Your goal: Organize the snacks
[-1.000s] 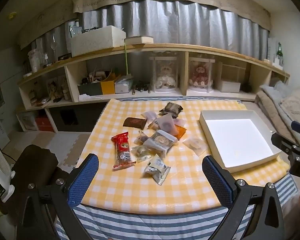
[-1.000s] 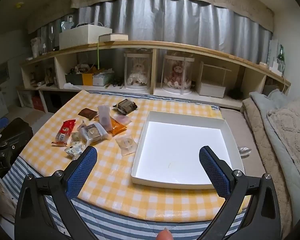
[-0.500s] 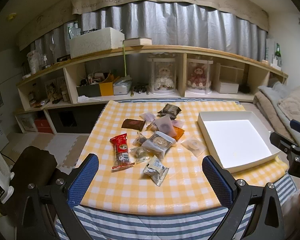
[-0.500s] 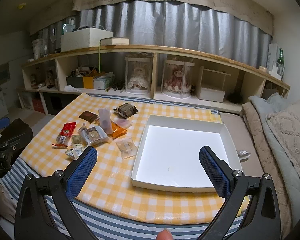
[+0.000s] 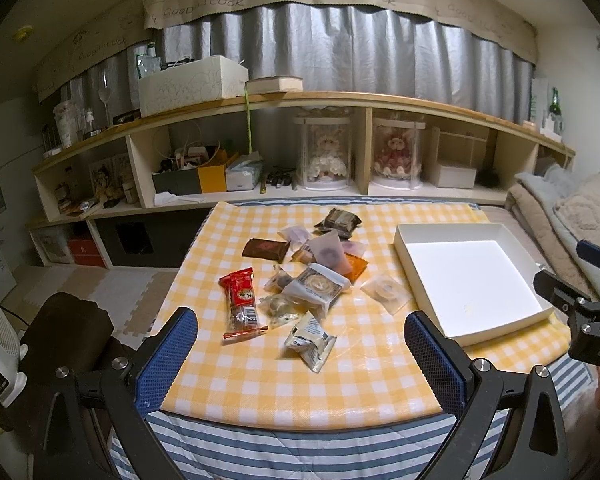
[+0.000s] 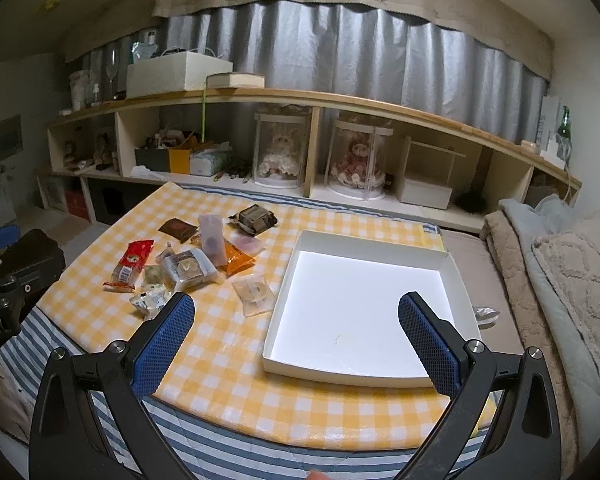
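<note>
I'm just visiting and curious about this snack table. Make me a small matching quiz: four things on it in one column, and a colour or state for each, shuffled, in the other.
Things:
1. long snack stick
2. white box
3. flat square packet
4. left gripper

Descriptions:
A. dark brown
B. open, holding nothing
C. red wrapper
D. no snacks inside yet

Pairs: 1-C, 2-D, 3-A, 4-B
</note>
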`<state>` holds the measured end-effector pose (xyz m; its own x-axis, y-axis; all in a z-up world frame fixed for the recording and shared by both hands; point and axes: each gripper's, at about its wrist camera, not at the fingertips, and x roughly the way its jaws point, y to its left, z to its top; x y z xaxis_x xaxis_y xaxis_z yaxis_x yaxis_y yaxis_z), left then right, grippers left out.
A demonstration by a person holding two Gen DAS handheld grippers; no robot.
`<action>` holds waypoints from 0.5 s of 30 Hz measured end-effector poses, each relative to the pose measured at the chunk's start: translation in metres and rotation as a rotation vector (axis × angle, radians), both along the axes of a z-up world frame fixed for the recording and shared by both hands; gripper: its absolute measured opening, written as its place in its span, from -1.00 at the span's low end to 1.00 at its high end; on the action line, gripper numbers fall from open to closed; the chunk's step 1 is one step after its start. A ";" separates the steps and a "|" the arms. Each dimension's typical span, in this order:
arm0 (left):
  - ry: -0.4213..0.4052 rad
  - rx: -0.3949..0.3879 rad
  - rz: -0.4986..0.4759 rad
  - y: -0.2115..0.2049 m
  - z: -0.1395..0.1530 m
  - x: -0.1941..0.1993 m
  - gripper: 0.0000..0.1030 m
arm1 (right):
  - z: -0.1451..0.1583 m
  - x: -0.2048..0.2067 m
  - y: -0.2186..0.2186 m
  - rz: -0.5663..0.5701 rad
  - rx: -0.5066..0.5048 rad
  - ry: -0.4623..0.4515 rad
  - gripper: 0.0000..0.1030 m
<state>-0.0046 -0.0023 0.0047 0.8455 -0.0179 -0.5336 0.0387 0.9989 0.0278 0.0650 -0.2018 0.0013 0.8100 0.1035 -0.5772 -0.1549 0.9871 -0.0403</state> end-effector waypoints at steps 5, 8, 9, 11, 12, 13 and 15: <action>0.000 0.000 -0.001 0.000 0.000 0.000 1.00 | -0.001 0.001 0.000 0.002 0.005 0.001 1.00; -0.001 -0.001 -0.001 0.000 0.000 0.000 1.00 | -0.001 0.001 0.001 0.002 0.003 0.000 1.00; -0.001 -0.001 -0.001 -0.001 -0.001 0.000 1.00 | -0.001 0.000 0.001 0.001 0.002 0.000 1.00; -0.001 -0.002 -0.001 -0.001 0.000 0.000 1.00 | -0.001 0.000 0.001 0.002 0.004 0.000 1.00; -0.001 -0.002 -0.001 -0.001 -0.001 0.000 1.00 | -0.001 0.000 0.001 0.004 0.004 -0.001 1.00; -0.001 -0.002 0.000 -0.001 0.000 0.000 1.00 | -0.001 0.000 0.001 0.004 0.004 -0.002 1.00; -0.002 -0.002 0.000 0.000 -0.001 0.000 1.00 | -0.001 0.001 0.001 0.003 0.004 -0.001 1.00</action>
